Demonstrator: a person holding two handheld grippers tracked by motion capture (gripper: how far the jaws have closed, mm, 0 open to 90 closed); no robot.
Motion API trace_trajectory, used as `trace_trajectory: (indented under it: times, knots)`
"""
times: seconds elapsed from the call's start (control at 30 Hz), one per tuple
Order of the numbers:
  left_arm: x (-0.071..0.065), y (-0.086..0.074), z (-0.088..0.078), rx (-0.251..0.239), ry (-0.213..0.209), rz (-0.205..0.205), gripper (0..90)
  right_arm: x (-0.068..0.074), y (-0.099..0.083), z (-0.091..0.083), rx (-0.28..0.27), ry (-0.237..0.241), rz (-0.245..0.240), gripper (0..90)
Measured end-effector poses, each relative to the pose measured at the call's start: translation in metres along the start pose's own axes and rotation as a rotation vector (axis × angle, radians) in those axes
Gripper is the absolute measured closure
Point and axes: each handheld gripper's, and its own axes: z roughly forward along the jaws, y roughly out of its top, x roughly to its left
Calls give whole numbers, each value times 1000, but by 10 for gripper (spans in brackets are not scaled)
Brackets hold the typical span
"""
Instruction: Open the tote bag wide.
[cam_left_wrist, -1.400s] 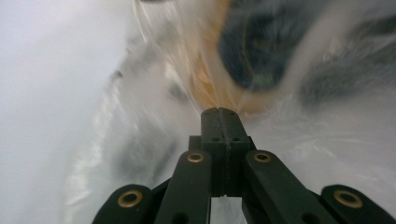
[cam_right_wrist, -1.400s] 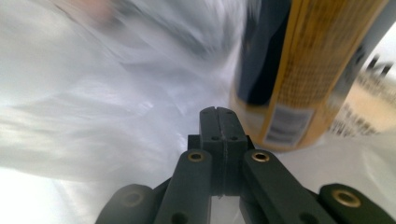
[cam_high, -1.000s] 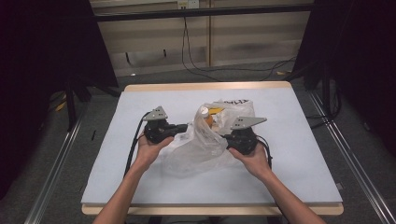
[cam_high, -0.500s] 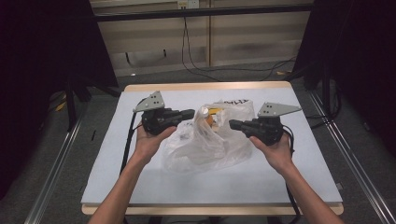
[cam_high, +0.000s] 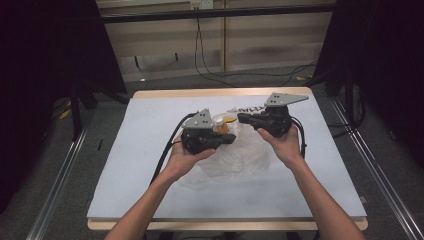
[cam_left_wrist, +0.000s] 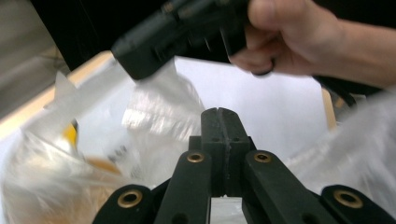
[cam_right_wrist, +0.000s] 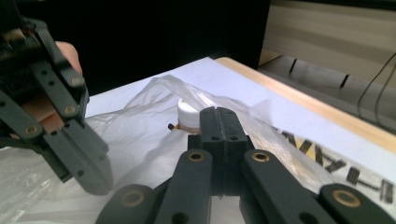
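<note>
A crumpled clear plastic bag (cam_high: 240, 155) lies on the white mat in the middle of the table. Inside it stands a bottle (cam_high: 218, 123) with a white cap (cam_right_wrist: 188, 111) and orange contents. My left gripper (cam_high: 232, 139) hovers over the bag's left part and points right, jaws shut (cam_left_wrist: 223, 113) with nothing seen between them. My right gripper (cam_high: 241, 118) is held above the bag's far right part and points left, also shut (cam_right_wrist: 219, 112). The two tips face each other, a short gap apart, above the bottle. Whether either tip touches the plastic I cannot tell.
The white mat (cam_high: 125, 165) covers a wood-edged table. Black printed letters (cam_right_wrist: 345, 168) show on the mat's far right part. Metal rails (cam_high: 55, 185) run along both sides on the floor, and cables (cam_high: 210, 70) lie beyond the far edge.
Both hands rose off the bag and spread apart, then came back toward each other. The left gripper has moved right over the bag. The bag stays on the mat.
</note>
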Motion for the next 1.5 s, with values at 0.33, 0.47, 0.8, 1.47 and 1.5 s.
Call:
trace_trajectory:
  times: [0.33, 0.47, 0.8, 1.47, 1.5]
  knots:
    - [28, -44, -12, 113, 85, -62, 900, -12, -24, 26, 120, -6, 18, 900]
    - [52, -59, -14, 128, 144, -107, 900, -26, -31, 35, 142, -24, 23, 900]
    - [86, -91, 6, 278, 227, -127, 900, -71, -48, 52, 166, -100, 106, 900]
    - [71, -135, -27, 431, 244, 3, 900, -84, -120, 37, 399, -116, 67, 900]
    - [70, -136, -31, 440, 242, 6, 900, -83, -121, 33, 397, -108, 52, 900]
